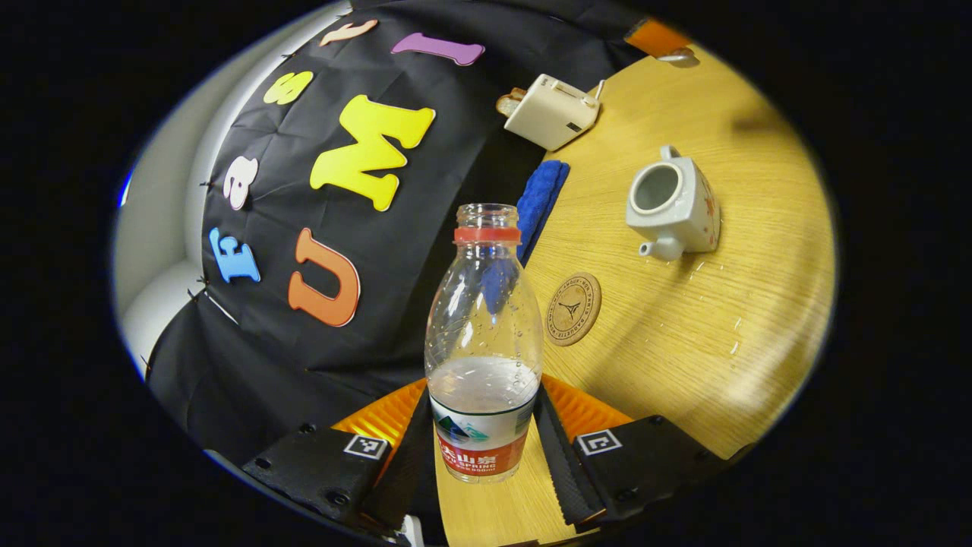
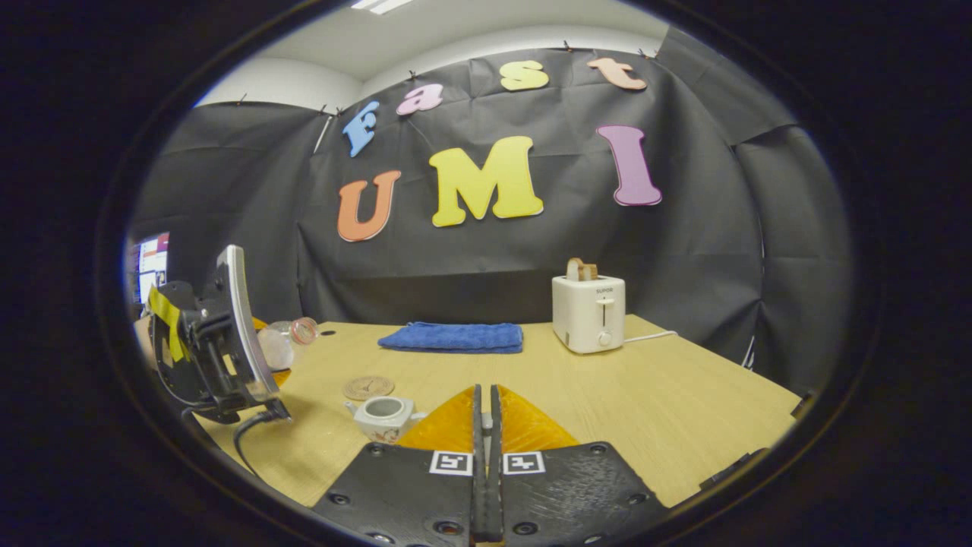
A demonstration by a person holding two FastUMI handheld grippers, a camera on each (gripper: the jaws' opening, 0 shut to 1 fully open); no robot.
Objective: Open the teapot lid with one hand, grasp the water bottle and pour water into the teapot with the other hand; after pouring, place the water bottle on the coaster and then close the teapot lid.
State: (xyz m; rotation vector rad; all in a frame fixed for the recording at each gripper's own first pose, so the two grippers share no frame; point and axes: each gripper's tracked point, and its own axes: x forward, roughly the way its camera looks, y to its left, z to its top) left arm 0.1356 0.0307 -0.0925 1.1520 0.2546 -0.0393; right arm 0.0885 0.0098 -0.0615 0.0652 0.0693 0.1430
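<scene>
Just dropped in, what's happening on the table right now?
The left gripper holds an uncapped water bottle, partly full, off the table. The teapot sits lidless on the wooden table, with the bare coaster beside it. The right gripper is closed; whether it holds the lid is unclear.

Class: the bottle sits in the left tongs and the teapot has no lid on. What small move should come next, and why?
Probably carry the bottle down onto the coaster: held upright, partly emptied, with drops on the table beside the open teapot, so pouring looks done.
</scene>
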